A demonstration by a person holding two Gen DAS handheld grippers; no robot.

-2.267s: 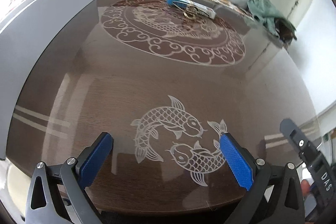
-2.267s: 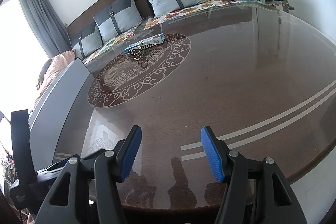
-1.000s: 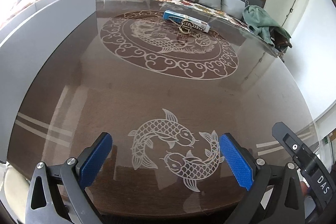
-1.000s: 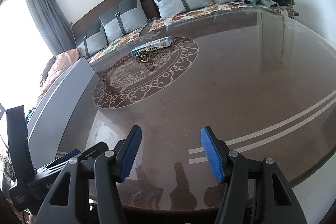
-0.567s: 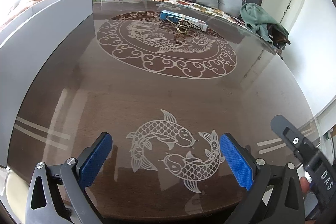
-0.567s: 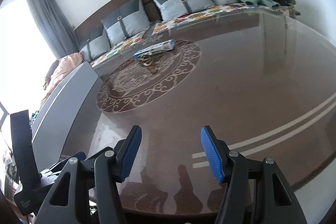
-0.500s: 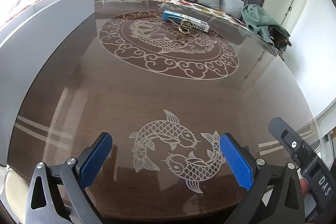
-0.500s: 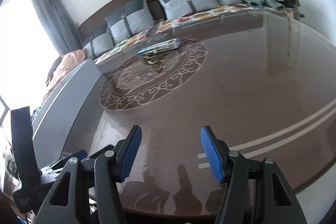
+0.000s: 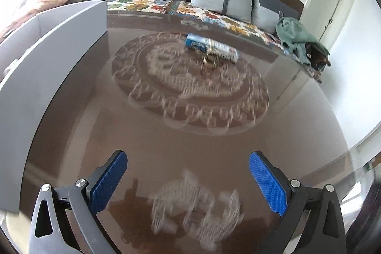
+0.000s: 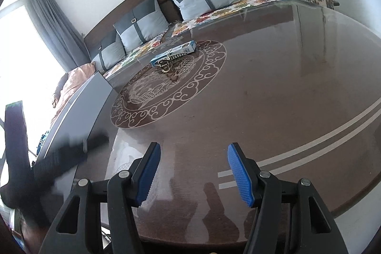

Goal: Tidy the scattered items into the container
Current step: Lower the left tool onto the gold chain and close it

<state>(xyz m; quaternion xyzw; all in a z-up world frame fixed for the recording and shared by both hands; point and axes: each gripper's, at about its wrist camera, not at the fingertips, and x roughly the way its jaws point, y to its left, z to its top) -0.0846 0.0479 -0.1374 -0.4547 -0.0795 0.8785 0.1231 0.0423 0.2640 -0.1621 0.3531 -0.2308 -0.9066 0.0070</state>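
Left wrist view: left tool jaws apart, empty, aimed across the worktop at the blue box and metal clip, both far off. Right tool also apart, empty. Grey container waits at left for drop-off.

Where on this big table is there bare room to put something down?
Nearly everywhere: the brown table lies bare between the grey container and the double stripes. Only the medallion's far edge is taken, by the blue box and a small metal item.
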